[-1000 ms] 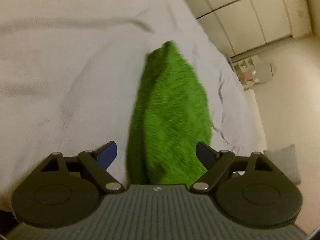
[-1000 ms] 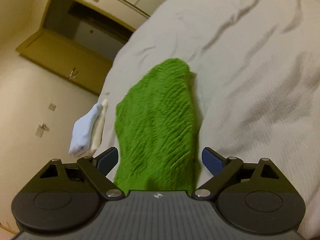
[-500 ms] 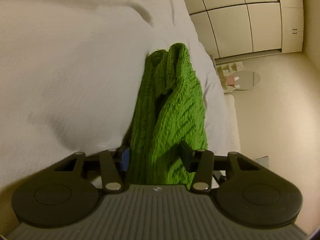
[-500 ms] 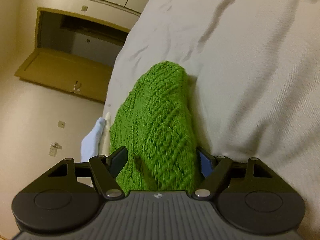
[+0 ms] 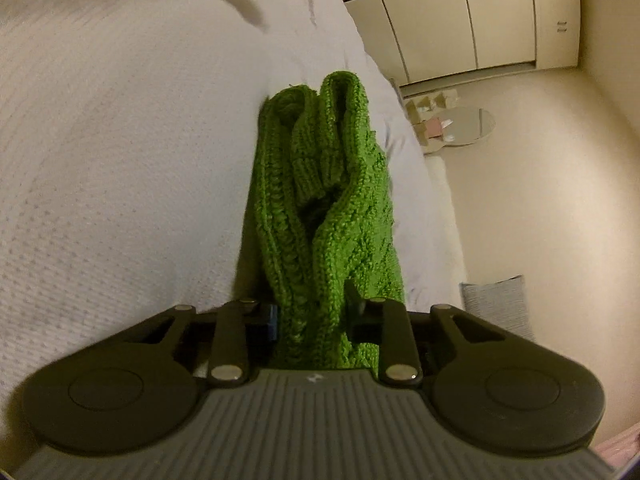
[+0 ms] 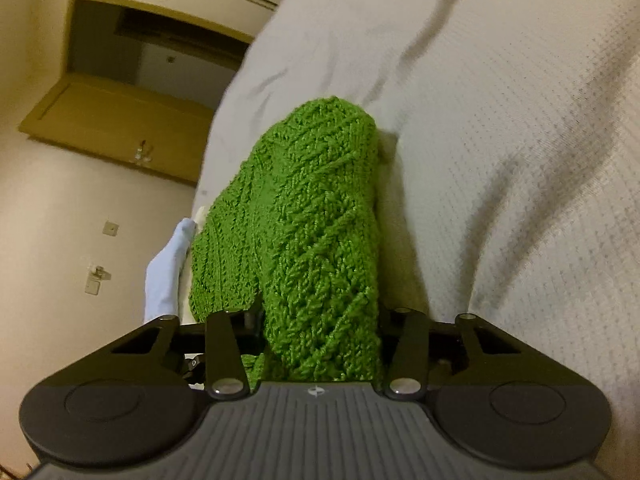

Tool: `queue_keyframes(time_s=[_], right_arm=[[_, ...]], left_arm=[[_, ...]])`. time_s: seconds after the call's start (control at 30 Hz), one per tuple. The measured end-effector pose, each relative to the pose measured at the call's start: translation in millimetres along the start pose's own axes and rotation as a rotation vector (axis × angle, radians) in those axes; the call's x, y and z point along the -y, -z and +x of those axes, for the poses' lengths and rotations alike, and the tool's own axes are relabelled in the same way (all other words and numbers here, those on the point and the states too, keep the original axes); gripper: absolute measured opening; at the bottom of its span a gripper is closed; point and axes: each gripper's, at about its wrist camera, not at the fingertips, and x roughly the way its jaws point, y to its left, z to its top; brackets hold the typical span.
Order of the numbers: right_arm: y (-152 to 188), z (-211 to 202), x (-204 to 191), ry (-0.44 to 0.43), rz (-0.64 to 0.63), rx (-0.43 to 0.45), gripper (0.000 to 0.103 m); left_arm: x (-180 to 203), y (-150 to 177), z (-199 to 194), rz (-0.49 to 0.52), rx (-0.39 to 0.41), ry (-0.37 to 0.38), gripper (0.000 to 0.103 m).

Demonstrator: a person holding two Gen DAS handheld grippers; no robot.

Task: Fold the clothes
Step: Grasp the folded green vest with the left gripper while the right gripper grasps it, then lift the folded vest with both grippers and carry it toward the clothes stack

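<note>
White bedspread (image 5: 120, 160) under green knit sweater (image 5: 332, 216) | left claw (image 5: 312, 316) clamps sweater | right claw (image 6: 320, 320) clamps sweater

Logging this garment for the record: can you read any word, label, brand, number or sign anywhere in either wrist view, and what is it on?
No readable text in either view.
Green knitted garment: no tag or label showing.
Left gripper body: a small pale emblem, too small to read.
Right gripper body: the same kind of emblem, unreadable.
Wall plates beside the doorway: blank or too blurred to tell.
</note>
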Motion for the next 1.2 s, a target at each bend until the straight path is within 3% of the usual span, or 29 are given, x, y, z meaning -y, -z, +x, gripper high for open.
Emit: queue_keyframes(time_s=[0.2, 0.33, 0.53, 0.67, 0.87, 1.2], right_arm=[[-13.4, -6.3, -46.5, 0.11, 0.05, -0.092, 0.039], [-22.6, -17.7, -96.7, 0.086, 0.044, -0.169, 0.038], [-37.3, -21.5, -186.2, 0.027, -0.031, -0.259, 0.038], [-42.1, 9.1, -243.9, -0.029, -0.086, -0.29, 0.038], [-27.7, 96.0, -328.4, -0.08, -0.119, -0.3, 0.038], [9.0, 291.8, -444.1, -0.108, -0.069, -0.188, 0.038]], left_arm=[[45.0, -11.5, -10.4, -0.045, -0.033, -0.174, 0.019], [94.3, -20.4, -36.2, -0.057, -0.021, -0.262, 0.018], [158.8, -21.6, -110.2, -0.103, 0.089, -0.294, 0.018], [175.3, -39.8, -162.8, -0.108, 0.19, -0.292, 0.018], [158.3, -118.9, -239.3, -0.091, 0.257, -0.301, 0.018], [100.8, -326.5, -343.3, 0.043, 0.211, -0.364, 0.018]])
